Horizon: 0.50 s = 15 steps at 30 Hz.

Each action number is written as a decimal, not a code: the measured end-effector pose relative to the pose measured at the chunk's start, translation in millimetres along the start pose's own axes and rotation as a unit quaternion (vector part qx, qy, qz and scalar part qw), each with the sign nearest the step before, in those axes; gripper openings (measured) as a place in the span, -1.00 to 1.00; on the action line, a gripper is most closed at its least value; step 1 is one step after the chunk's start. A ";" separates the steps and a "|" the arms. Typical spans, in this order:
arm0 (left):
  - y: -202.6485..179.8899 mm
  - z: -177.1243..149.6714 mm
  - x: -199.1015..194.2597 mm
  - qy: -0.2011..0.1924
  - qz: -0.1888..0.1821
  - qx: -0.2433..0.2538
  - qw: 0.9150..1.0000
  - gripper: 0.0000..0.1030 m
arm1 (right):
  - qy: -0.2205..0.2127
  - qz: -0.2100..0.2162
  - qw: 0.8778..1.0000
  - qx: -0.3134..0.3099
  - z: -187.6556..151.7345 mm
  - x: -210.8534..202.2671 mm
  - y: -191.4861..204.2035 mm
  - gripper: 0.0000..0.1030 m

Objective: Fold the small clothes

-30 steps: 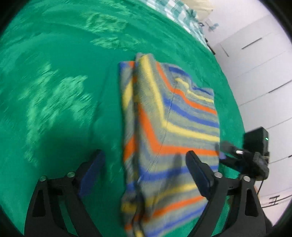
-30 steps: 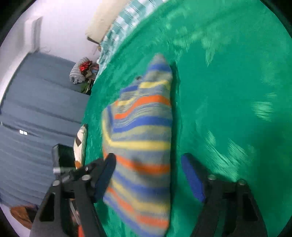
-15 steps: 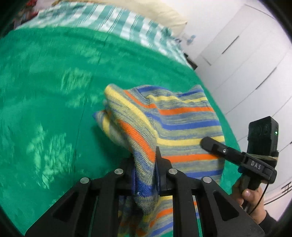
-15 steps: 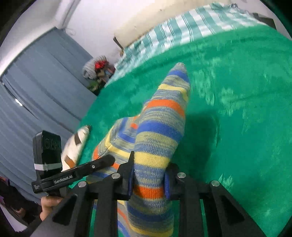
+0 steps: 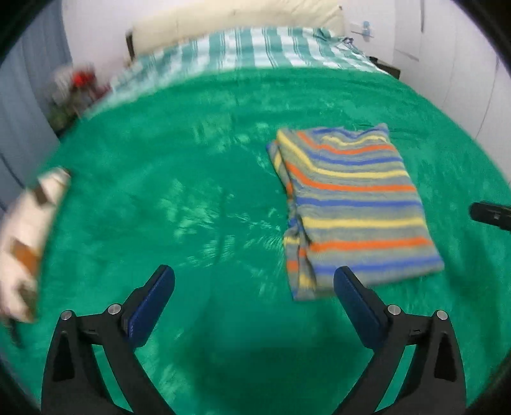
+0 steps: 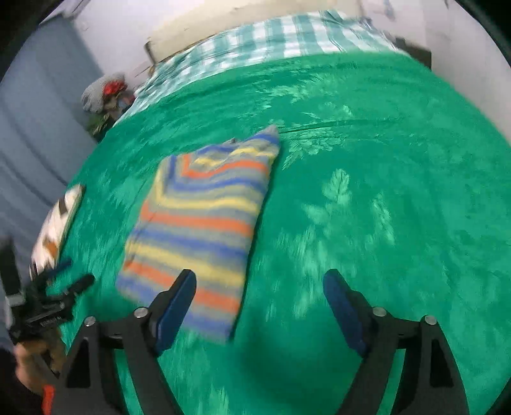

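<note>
Striped folded sweater (image 5: pixel 351 207) lies flat on the green blanket (image 5: pixel 159 191), at two o'clock of the left gripper (image 5: pixel 254 297). Only the right view shows the person's hand (image 6: pixel 27 367). Right gripper (image 6: pixel 258 303) and left both gape wide, empty, touching nothing.

Green blanket (image 5: pixel 198 198) over bed; checked sheet (image 5: pixel 255 48), cream headboard (image 5: pixel 230 16), grey curtain (image 6: pixel 35 127) behind.
</note>
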<state>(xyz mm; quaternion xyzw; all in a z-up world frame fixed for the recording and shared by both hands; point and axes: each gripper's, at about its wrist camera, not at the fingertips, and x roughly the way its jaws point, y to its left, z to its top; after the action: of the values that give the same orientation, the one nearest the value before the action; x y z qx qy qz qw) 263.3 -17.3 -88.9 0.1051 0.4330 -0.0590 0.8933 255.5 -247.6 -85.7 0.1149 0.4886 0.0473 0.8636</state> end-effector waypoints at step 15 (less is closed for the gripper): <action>-12.8 -51.2 -101.6 0.046 -0.004 -0.039 0.998 0.95 | -0.009 -0.072 0.996 -0.058 -104.4 -109.1 74.8 0.64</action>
<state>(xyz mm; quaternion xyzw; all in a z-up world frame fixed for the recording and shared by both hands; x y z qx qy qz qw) 159.0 -16.1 -41.7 0.0712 0.4759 -0.0413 0.8757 112.1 -180.4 -28.3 0.0298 0.4838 0.0125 0.8746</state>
